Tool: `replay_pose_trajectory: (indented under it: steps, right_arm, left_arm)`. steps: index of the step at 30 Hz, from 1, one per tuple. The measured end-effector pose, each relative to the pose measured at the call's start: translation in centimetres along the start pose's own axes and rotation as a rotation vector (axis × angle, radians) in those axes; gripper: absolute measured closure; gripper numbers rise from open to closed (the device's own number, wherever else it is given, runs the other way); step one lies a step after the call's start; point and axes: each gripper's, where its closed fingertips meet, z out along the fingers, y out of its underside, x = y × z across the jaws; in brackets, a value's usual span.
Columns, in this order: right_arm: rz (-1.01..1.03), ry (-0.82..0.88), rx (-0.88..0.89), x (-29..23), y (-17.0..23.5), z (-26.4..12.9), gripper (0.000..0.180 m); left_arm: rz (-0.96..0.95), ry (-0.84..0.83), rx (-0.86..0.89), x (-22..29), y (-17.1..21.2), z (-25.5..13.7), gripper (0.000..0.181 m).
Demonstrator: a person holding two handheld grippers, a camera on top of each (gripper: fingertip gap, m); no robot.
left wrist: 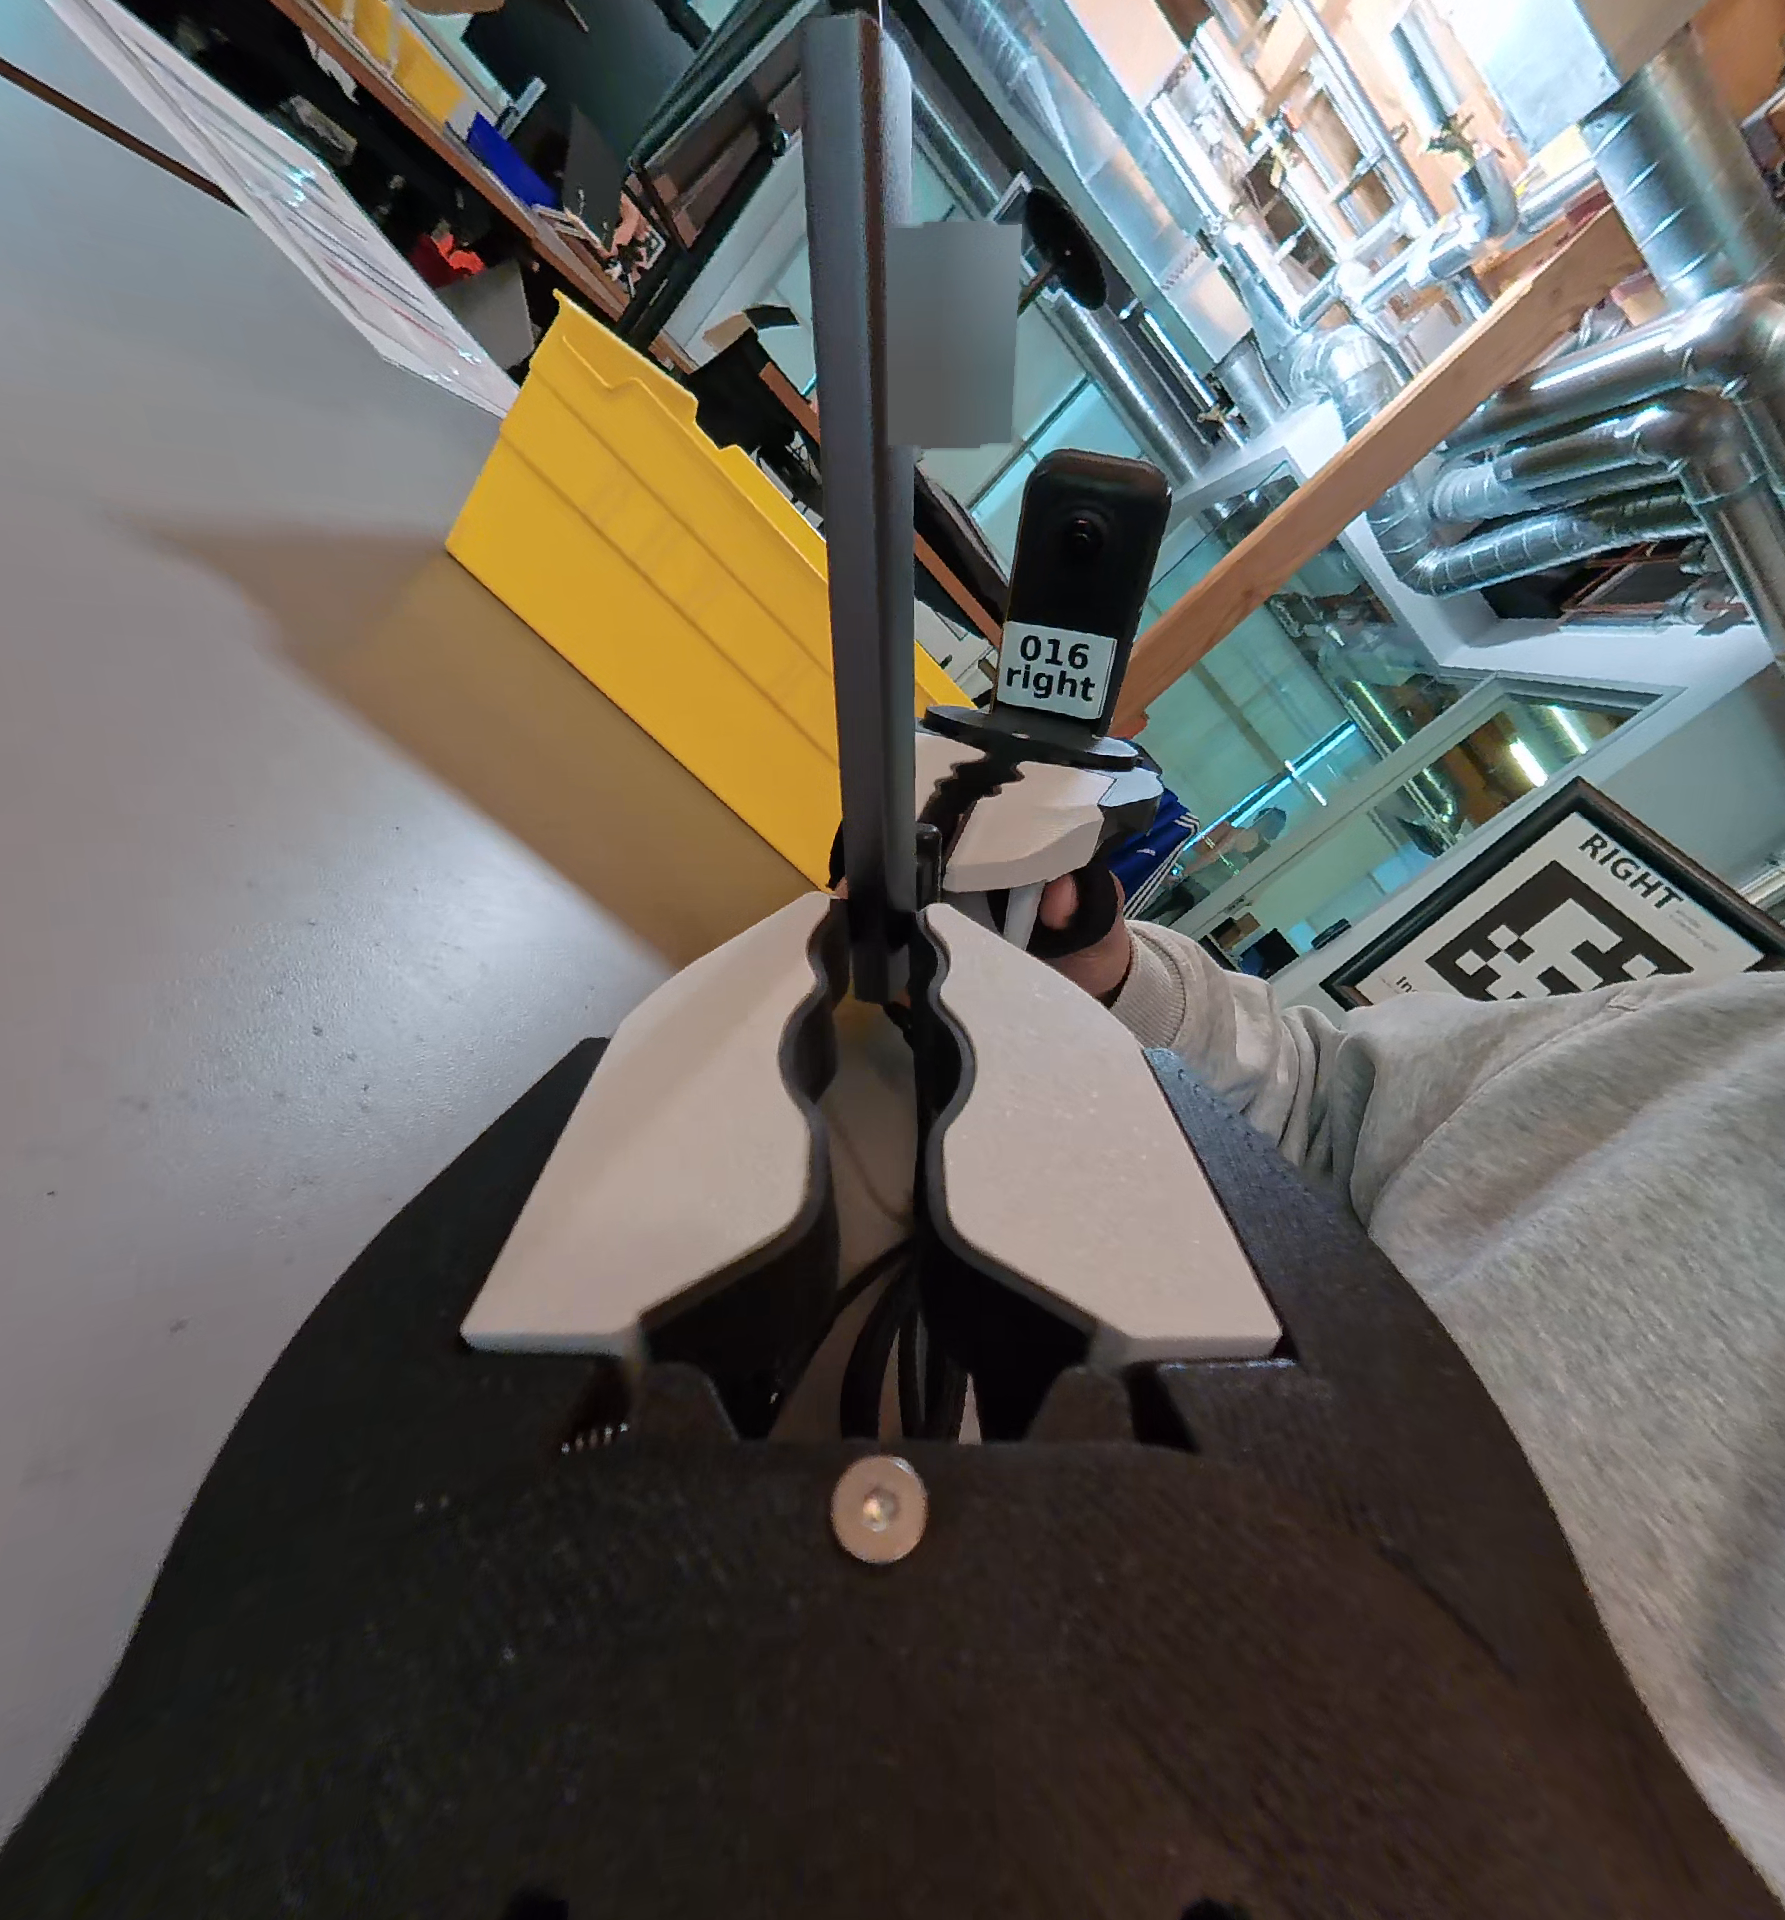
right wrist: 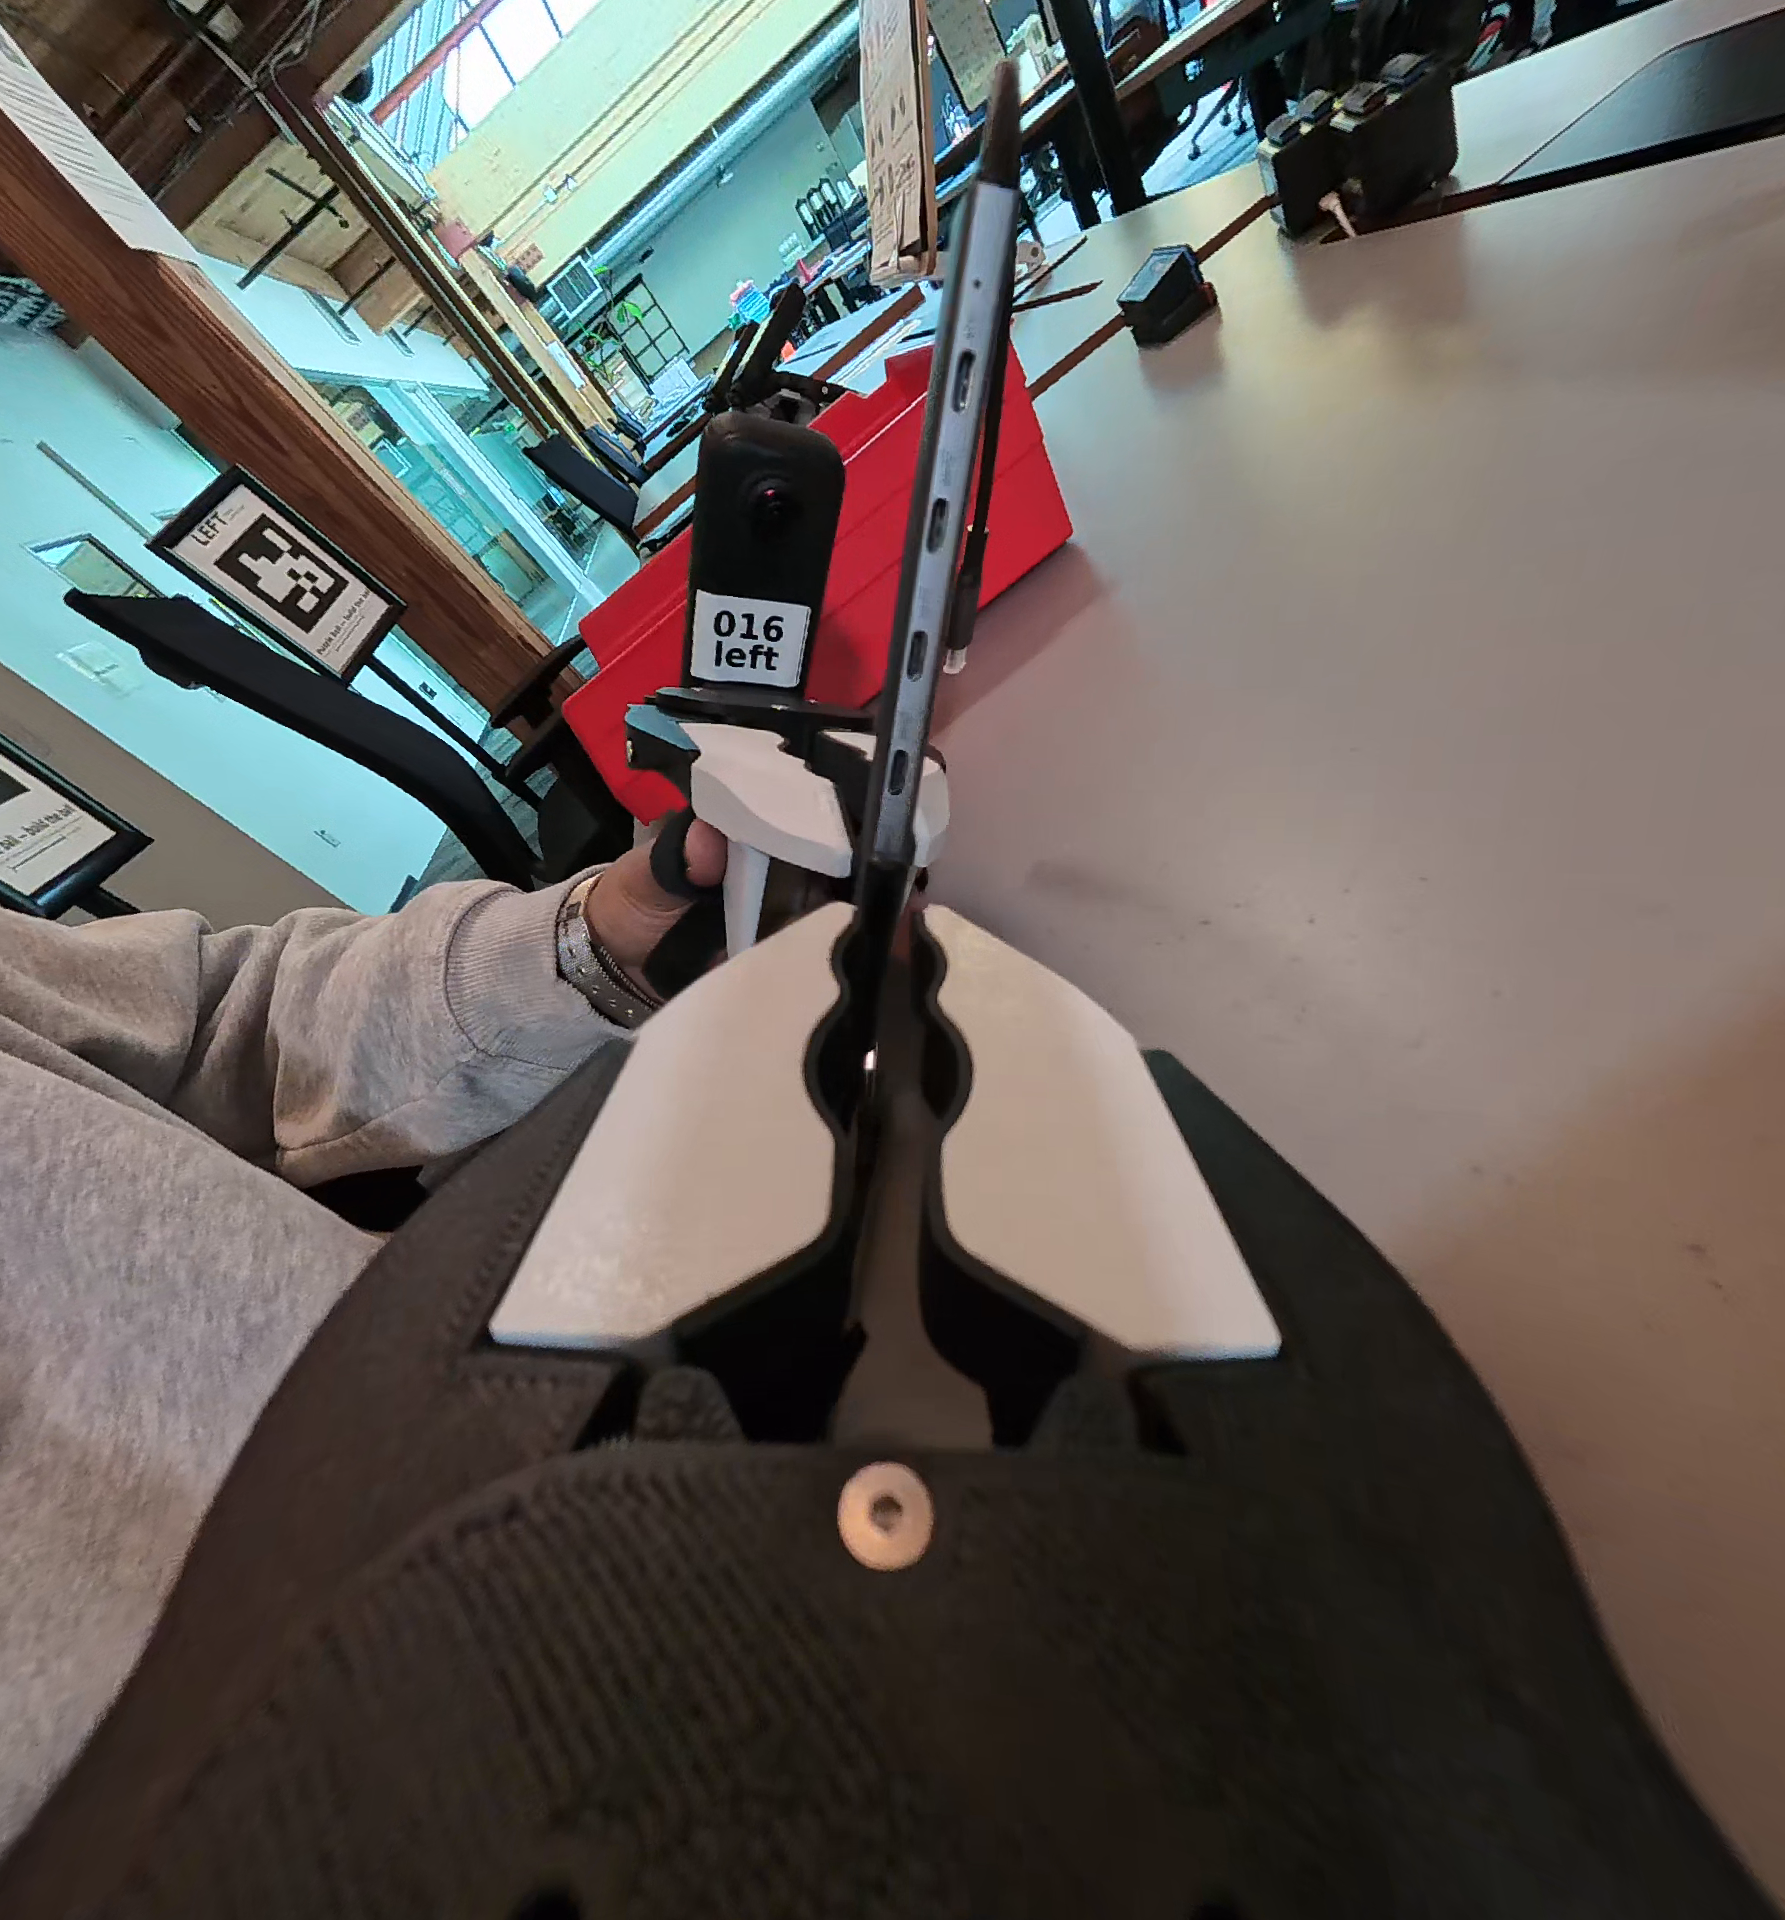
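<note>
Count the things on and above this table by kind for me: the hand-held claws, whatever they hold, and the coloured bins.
Grippers: 2, the left gripper and the right gripper, both shut on the slab
Slabs: 1, the thin grey slab, held edge-on
Bins: 2, the yellow bin and the red bin
Total: 5

A yellow plastic bin stands on the grey table, with a white sheet lying far behind it. A red box sits on the table, and a small black box is farther to the right. Framed marker signs stand at the left. Silver ducts run overhead.
</note>
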Motion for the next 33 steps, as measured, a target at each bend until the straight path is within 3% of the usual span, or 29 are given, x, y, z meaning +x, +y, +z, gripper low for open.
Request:
replay_pose_trajectory:
  steps: [33]
  right_arm:
    - [0.023,0.013,0.012,0.63,0.63,0.4,0.177]
  left_arm:
    - [-0.064,-0.023,-0.027,-0.73,0.28,0.05,0.17]
